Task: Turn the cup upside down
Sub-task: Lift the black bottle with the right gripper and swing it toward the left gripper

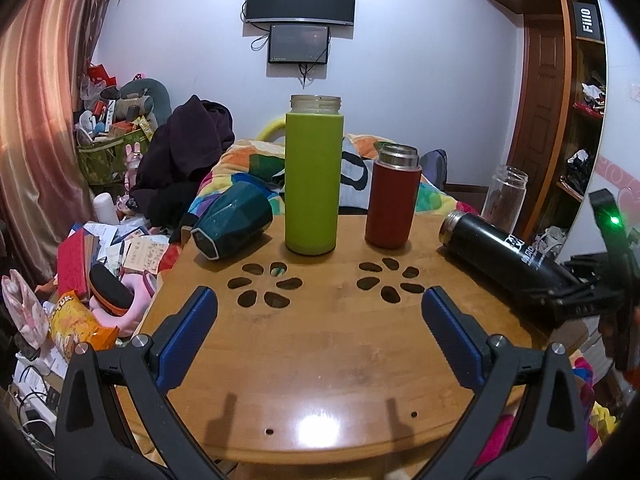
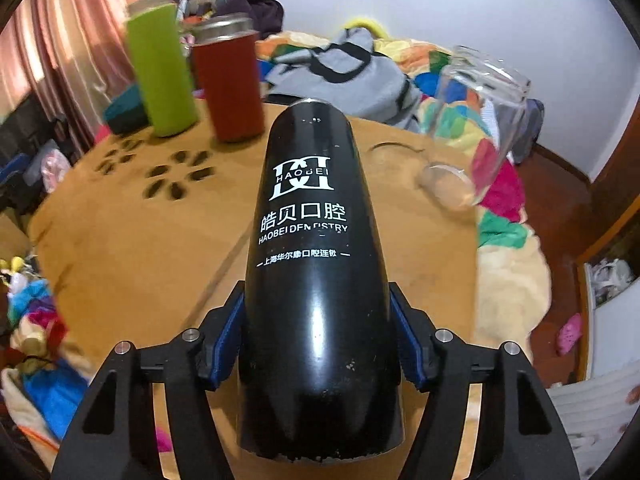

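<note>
The right gripper (image 2: 318, 344) is clamped on the black cup (image 2: 310, 240), its blue pads (image 2: 230, 340) pressing both sides of the body close to the base; the cup lies nearly level, its steel-rimmed mouth pointing away from the gripper and over the round wooden table (image 2: 120, 248). White lettering runs along its upper side. In the left wrist view the same black cup (image 1: 504, 254) shows at the table's right edge, tilted, with the right gripper (image 1: 580, 292) gripping its lower end; whether the cup touches the tabletop cannot be told. The left gripper (image 1: 320, 308) hovers over the near part of the wooden table (image 1: 320, 360) with its fingers (image 1: 188, 332) spread wide and nothing between them. Taking the black cup as landmark: the red cup (image 1: 394, 196) stands upright just to its left, mouth up; the tall green cup (image 1: 314, 176) stands upright farther left; the dark teal cup (image 1: 232, 226) lies on its side beyond that, at the far left of the table. A clear glass jar (image 1: 505, 198) stands upright just behind the black cup.
</note>
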The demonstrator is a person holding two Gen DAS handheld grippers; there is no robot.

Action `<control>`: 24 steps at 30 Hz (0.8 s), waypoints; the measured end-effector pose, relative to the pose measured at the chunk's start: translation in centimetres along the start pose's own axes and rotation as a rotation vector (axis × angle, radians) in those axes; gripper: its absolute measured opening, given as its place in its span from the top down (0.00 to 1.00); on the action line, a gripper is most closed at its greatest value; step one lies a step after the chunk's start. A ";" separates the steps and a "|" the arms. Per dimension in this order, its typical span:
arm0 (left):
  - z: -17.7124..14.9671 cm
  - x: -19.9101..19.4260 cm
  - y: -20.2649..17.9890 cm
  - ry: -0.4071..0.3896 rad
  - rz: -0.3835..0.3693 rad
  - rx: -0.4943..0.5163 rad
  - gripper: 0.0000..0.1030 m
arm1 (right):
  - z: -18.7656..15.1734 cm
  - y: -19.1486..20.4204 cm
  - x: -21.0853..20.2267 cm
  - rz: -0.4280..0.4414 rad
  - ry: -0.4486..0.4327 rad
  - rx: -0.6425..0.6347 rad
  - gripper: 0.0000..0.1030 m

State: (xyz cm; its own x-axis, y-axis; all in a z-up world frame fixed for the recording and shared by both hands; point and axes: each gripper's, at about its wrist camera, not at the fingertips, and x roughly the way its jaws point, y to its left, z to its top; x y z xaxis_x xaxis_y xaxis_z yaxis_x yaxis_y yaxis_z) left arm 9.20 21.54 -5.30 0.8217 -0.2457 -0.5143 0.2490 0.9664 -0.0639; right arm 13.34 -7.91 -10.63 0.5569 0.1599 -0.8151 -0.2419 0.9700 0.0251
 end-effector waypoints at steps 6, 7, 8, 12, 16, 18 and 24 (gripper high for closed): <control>-0.8 -1.0 0.0 0.014 0.008 0.021 0.00 | -0.6 4.1 -0.9 0.064 -0.045 -0.065 0.40; -1.0 -1.1 0.1 0.016 0.013 0.026 0.00 | -0.5 4.6 -0.9 0.071 -0.046 -0.077 0.40; -1.1 -1.2 0.1 0.019 0.017 0.030 0.00 | -0.5 4.9 -0.7 0.078 -0.045 -0.083 0.40; -1.7 -1.4 0.3 0.035 0.030 0.045 0.00 | -0.5 6.9 -0.1 0.110 -0.049 -0.125 0.40; -2.0 -1.1 0.1 0.055 0.030 0.067 0.00 | -0.3 8.7 0.3 0.162 -0.060 -0.162 0.40; -1.9 -1.0 -0.1 0.060 0.028 0.082 0.00 | -0.6 9.7 0.1 0.174 -0.071 -0.196 0.40; -1.9 -0.3 -1.0 0.069 0.007 0.110 0.00 | -1.6 9.5 -0.5 0.216 -0.093 -0.171 0.39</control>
State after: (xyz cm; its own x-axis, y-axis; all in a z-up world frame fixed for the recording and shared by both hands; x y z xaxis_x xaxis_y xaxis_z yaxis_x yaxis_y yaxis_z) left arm 7.72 20.81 -6.65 0.7874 -0.2297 -0.5721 0.3012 0.9530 0.0319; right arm 9.52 0.94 -10.91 0.5465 0.3833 -0.7446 -0.4891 0.8678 0.0878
